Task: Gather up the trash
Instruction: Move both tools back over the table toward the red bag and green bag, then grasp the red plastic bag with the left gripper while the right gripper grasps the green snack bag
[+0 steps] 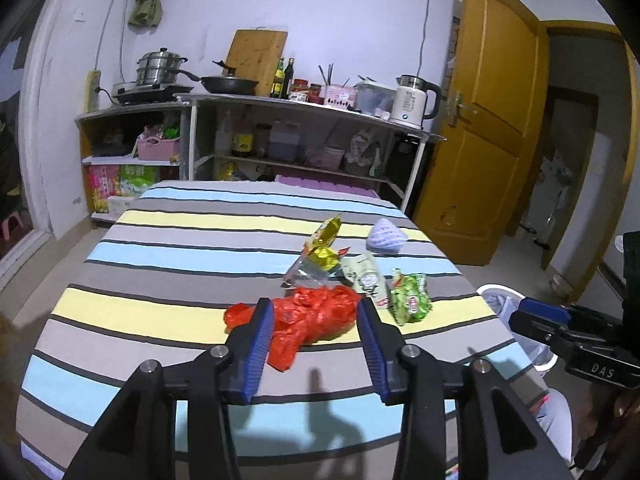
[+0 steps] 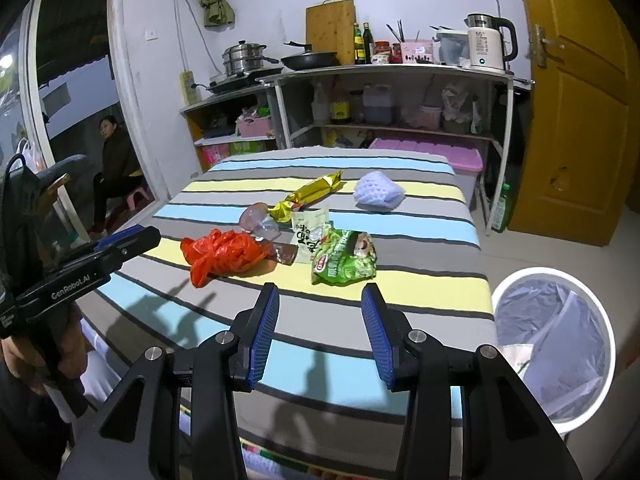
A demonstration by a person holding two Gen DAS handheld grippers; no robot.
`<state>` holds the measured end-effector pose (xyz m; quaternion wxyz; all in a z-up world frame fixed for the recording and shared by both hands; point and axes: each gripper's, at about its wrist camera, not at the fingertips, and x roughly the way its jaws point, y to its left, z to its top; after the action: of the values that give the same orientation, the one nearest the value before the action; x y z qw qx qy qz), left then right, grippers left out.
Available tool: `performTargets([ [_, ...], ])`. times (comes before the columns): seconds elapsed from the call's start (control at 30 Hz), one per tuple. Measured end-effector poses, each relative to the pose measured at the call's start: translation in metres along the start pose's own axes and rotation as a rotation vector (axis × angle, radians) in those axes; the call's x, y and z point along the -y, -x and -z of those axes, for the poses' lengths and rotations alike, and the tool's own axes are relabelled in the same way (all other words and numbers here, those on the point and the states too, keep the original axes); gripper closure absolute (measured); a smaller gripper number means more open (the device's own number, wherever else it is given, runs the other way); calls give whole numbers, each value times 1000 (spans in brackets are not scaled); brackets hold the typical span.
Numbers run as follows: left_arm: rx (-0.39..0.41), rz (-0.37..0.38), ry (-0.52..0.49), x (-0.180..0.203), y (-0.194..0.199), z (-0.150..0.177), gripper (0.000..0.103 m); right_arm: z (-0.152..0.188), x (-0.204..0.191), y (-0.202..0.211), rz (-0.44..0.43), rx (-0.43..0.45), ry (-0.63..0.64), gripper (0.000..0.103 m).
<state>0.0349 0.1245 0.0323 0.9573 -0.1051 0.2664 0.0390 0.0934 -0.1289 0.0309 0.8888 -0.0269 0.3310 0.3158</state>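
Left gripper (image 1: 316, 316) (open) frames red bag (image 1: 308, 320).

Cool indoor light, sharp centre, fisheye-warped dark corners

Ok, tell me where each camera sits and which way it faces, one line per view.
Left wrist: on the left gripper, looking forward and down over the striped bed cover at the crumpled red plastic bag; its open blue-padded fingers and the right gripper show.
Right wrist: on the right gripper, facing the green snack packet, the white trash bin to the right; the left gripper and the hand holding it show.
Shared: the trash pile, bin and kitchen shelves.
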Motion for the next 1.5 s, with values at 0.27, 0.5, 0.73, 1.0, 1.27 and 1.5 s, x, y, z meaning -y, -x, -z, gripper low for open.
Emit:
performTargets([
  [0.27, -26, -10, -23, -14, -29, -9, 56, -8, -1, -22, -6, -19, 0, 59],
  [0.5, -49, 2, -63, -16, -55, -13, 56, -14, 1, -51, 7, -51, 6, 58],
  [0.73, -63, 40, -83, -18, -75, -17, 48, -22, 6, -88, 3, -102, -27, 58],
  [1.0, -108, 100, -120, -21, -92, -17, 41, -28, 11, -131, 18, -164, -65, 58],
  [1.27, -150, 107, -161, -16, -95, -9, 40, -25, 16, -145, 56, -230, -82, 58],
  [1.5, -199, 81, -199, -11, -97, 4, 40, -22, 18, -140, 38, -217, -87, 83],
])
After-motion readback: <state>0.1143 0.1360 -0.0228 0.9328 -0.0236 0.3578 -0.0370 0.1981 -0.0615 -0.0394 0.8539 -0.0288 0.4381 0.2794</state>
